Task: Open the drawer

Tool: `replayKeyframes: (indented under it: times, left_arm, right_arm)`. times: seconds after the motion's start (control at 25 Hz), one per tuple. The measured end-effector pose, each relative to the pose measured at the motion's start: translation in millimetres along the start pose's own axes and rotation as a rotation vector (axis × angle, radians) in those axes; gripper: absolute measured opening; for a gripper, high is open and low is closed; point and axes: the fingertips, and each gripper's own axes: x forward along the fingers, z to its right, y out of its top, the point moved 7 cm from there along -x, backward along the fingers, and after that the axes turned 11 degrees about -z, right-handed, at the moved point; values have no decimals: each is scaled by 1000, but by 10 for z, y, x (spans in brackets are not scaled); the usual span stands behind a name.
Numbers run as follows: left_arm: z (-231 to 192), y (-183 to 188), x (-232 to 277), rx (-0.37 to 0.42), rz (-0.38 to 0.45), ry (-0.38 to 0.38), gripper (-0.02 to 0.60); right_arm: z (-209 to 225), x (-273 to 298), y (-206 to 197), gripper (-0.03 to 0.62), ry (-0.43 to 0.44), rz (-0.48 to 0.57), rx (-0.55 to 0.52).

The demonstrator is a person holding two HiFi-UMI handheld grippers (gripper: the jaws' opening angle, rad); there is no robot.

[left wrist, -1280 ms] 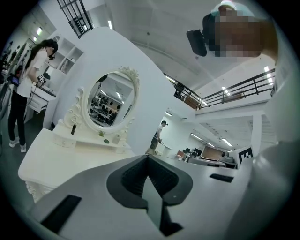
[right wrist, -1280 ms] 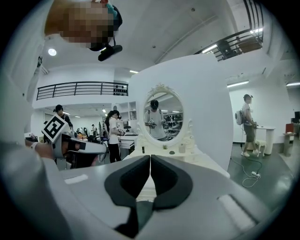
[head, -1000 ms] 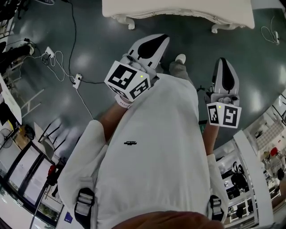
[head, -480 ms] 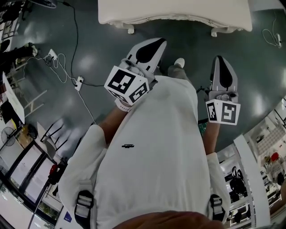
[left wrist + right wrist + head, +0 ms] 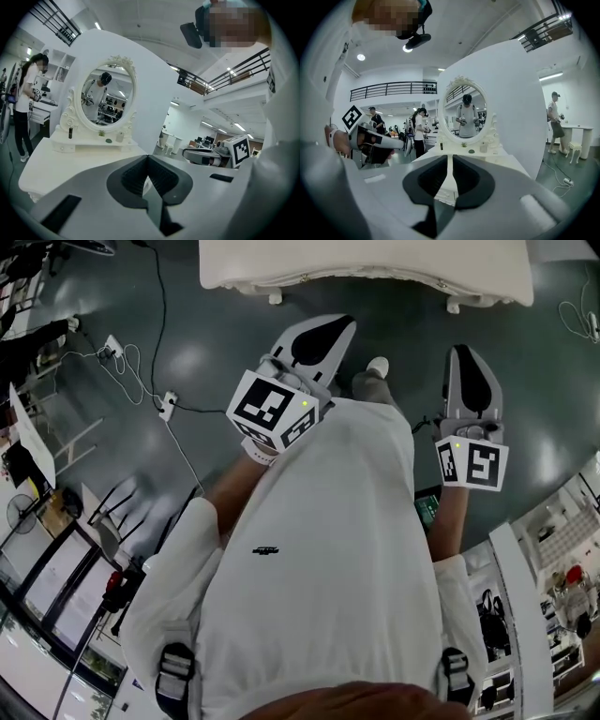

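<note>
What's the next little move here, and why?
Probably bring the right gripper forward and down to the dressing table's front edge: it hangs short of the table, and its fingers, which have just been opening, hold nothing yet.

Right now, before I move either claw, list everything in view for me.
dressing table: one, white, straight ahead across the dark floor
mirror: one, oval, white carved frame, upright at the table's back
small bottles and jars: about four, dark, green, white, on the shelf under the mirror
power strips: two, white, on the floor at left
cables: several, black and white, around the strips
stool: one, white, far right
bystanders: at least three, standing either side of the table
shirt: one, white, mine
shoe: one visible, white, between the claws
left claw: one, grey with black pads, shut, empty
right claw: one, same colours, jaws a slit apart, just been opening, nothing between them
</note>
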Motion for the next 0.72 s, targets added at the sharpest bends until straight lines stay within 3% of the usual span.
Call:
replayKeyframes:
  times: [0.56,0.72]
  left_arm:
    - [-30,-263,468,-2,-81,41,9]
    - [-44,-272,594,1,-97,39,9]
  right_arm:
    - [323,467,-536,103,93,-88,-10]
    - [465,636,-710,118,82,-105,20]
